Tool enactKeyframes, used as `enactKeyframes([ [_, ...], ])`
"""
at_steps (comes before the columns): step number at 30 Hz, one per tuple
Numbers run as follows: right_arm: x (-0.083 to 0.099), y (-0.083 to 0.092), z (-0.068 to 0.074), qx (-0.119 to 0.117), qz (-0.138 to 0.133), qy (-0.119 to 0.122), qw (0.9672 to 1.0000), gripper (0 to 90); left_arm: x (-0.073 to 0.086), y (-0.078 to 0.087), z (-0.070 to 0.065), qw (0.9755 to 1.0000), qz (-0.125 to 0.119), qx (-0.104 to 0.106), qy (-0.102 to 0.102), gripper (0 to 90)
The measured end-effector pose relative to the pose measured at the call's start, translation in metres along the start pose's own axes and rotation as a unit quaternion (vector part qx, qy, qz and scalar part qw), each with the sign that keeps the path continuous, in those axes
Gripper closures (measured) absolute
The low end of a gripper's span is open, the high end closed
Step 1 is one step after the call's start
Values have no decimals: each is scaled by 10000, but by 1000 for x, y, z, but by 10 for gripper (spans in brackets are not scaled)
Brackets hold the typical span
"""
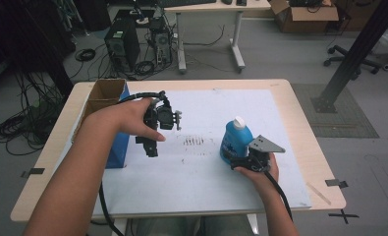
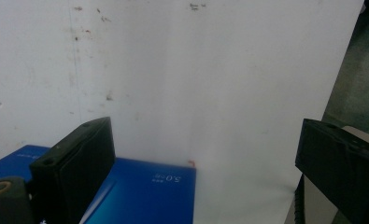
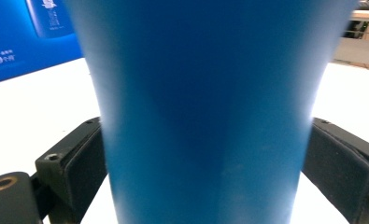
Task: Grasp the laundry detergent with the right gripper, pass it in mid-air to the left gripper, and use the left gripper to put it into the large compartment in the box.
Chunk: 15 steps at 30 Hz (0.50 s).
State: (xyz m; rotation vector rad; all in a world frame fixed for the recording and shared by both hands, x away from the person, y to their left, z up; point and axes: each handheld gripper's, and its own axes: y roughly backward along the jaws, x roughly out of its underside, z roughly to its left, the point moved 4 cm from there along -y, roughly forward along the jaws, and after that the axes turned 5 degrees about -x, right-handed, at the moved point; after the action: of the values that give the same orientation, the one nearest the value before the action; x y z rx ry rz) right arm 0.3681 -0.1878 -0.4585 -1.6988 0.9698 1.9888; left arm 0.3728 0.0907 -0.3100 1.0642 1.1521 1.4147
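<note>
While the blue bottle (image 3: 205,112) sits between the right gripper (image 1: 240,160) jaws, seemingly clasped low, its smooth plastic is judged slippery, probably light.

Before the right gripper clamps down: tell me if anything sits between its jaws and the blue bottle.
Nothing visible does. In the right gripper view the blue bottle stands directly between the two jaws of the right gripper, their pads right at its sides with no other object in the gaps. It stands upright on the white mat.

Blue bottle (image 1: 235,140) with white cap; blue box (image 1: 119,147).
</note>
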Motion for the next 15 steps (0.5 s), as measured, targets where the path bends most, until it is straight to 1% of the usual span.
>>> enactKeyframes([
  [15,0,-1,3,-20,-83,51,10000,116,1,0,-1,10000,8,-3,6,53],
])
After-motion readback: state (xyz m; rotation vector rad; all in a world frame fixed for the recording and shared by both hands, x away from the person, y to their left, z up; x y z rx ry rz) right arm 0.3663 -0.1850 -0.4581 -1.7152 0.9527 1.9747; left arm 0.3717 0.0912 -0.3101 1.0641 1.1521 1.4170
